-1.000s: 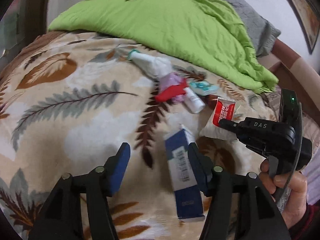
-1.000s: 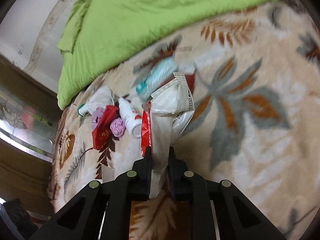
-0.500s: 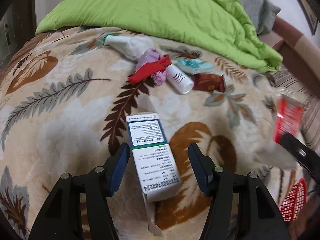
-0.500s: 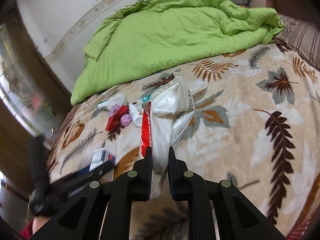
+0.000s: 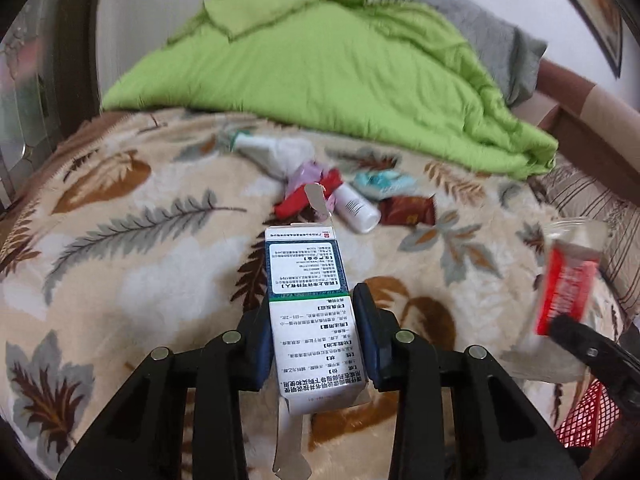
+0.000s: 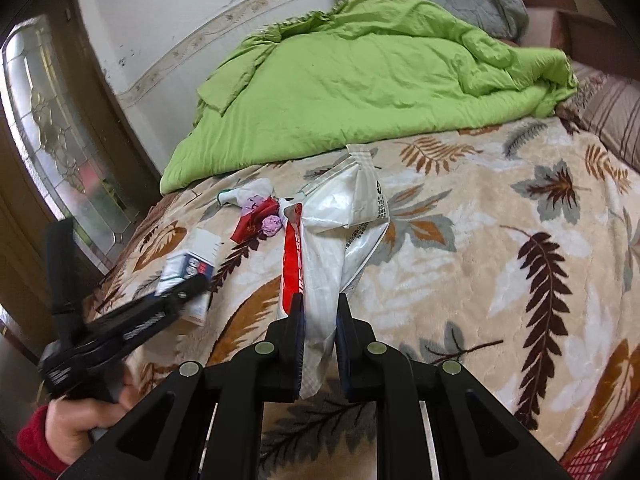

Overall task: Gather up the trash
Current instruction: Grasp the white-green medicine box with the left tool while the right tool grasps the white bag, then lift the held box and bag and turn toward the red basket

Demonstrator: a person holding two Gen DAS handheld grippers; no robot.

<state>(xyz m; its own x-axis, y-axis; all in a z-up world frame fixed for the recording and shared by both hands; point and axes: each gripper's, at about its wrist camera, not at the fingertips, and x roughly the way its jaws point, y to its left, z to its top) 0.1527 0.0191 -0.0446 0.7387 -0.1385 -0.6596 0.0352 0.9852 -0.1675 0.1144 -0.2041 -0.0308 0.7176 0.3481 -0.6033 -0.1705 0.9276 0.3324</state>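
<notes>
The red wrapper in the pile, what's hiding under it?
Something crumpled and purple pokes out beneath the red wrapper, on the leaf blanket. Anything else under it is covered.

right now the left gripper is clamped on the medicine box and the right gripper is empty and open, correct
Not quite. The left gripper is clamped on the medicine box, but the right gripper is not empty: the right wrist view shows its jaws closed on a white and red plastic wrapper, held up above the leaf-print blanket.
</notes>
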